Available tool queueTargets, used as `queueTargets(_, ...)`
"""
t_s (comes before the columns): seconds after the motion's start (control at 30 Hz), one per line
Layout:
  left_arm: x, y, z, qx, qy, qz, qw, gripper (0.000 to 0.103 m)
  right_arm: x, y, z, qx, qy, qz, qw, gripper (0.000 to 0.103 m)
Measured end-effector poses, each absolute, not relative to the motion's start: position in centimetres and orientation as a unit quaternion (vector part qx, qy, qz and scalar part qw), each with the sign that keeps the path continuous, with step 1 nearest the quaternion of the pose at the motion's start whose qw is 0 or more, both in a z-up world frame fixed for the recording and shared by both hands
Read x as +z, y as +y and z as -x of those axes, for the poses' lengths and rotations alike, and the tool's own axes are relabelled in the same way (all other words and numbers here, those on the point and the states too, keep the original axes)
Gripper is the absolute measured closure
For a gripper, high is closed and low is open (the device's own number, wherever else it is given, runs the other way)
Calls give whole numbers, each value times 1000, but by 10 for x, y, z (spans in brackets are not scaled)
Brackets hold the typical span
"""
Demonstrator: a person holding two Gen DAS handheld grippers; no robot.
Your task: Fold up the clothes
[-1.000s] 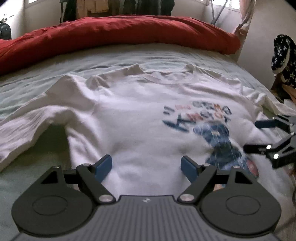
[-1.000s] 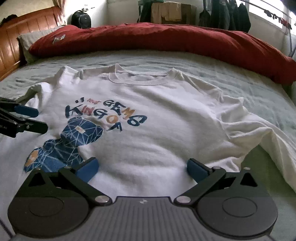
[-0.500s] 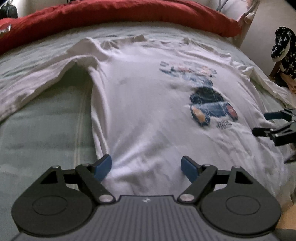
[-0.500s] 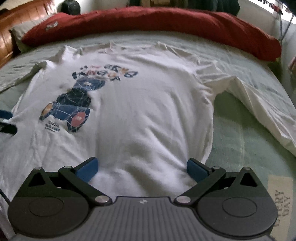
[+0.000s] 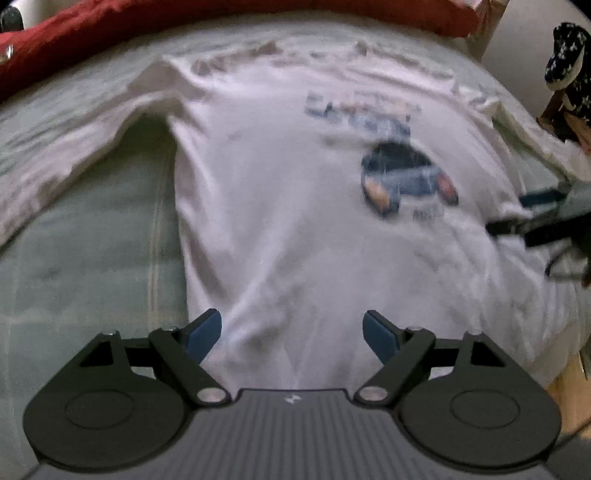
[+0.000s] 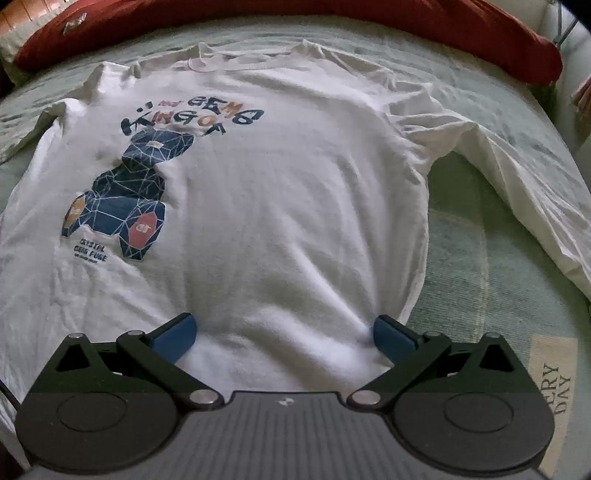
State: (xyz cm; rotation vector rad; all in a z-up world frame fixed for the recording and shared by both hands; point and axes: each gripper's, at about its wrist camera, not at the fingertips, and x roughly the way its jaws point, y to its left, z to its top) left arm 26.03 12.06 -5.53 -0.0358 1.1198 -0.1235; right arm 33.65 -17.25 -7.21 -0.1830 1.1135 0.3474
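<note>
While a white printed shirt [image 5: 280,206] lies flat on the pale green bedsheet [image 5: 92,258], filling mid-frame, the left gripper [image 5: 291,330] hangs spread wide above its hem. Right view: the right gripper [image 6: 282,334], likewise gaping, frames the shirt's lower right hem, gripping nothing.

a white long-sleeved shirt [image 6: 280,192] with blue bear print lies flat, face up, collar toward 12 o'clock, sleeves spread.

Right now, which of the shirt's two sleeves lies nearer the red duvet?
The sleeve beside the right-hand jaws; its shoulder runs up close to the red duvet.
</note>
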Motion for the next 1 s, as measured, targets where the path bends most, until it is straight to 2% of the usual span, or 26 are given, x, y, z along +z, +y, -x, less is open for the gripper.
queueTargets(0.2,-70,116,-283,-73,531,-3,844,19,-72,-173,-336,164,524,86,831,0)
queueTargets(0.5,-58,127,-248,-65,561,14,825,19,-71,-172,-334,159,521,82,835,0)
queueTargets(0.7,-45,115,-306,-78,508,18,858,19,-72,-171,-332,153,517,83,838,0)
queueTargets(0.83,-62,109,-338,-81,511,23,855,19,-72,-170,-332,152,517,84,838,0)
queueTargets(1.0,-74,115,-318,-80,536,17,840,19,-72,-169,-332,149,516,86,839,0)
